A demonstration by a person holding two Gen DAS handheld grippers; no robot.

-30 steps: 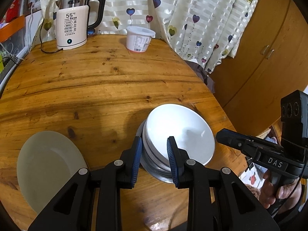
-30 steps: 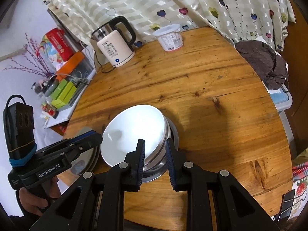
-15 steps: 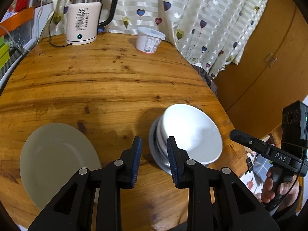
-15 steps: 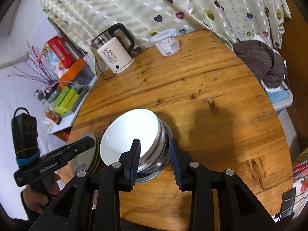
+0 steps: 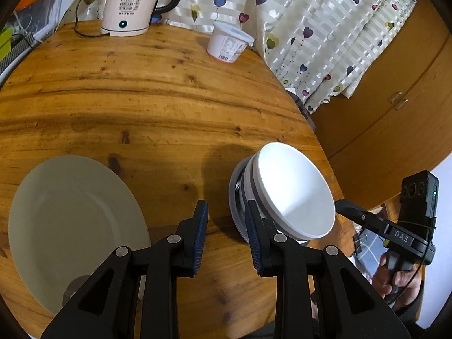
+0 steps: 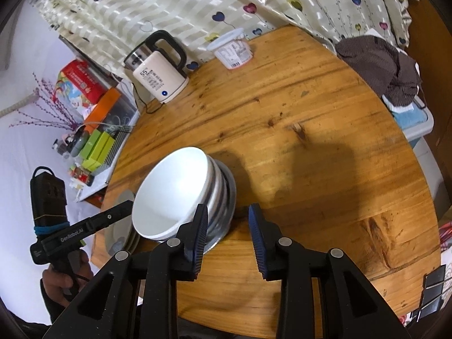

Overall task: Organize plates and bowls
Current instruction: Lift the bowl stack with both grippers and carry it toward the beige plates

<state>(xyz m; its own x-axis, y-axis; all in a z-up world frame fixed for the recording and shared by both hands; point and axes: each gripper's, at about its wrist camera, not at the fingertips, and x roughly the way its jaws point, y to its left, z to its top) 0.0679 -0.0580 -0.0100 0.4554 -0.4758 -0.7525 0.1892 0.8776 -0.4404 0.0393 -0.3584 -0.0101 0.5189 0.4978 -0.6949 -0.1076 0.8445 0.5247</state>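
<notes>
A kettle and tub stand near the curtain.

Kettle: "55°C". Left gripper: "GenRobot.AI". Right gripper: "DAS".

The right gripper hangs over the table with its jaws apart and empty, having just been closing a little. Left of it stands a bowl stack, the left gripper beside its rim. A kettle and tub stand by the curtain.

Both grippers off bowl stack: left gripper now just left of it, right gripper just right; right jaws reclosing slightly, nothing between.
</notes>
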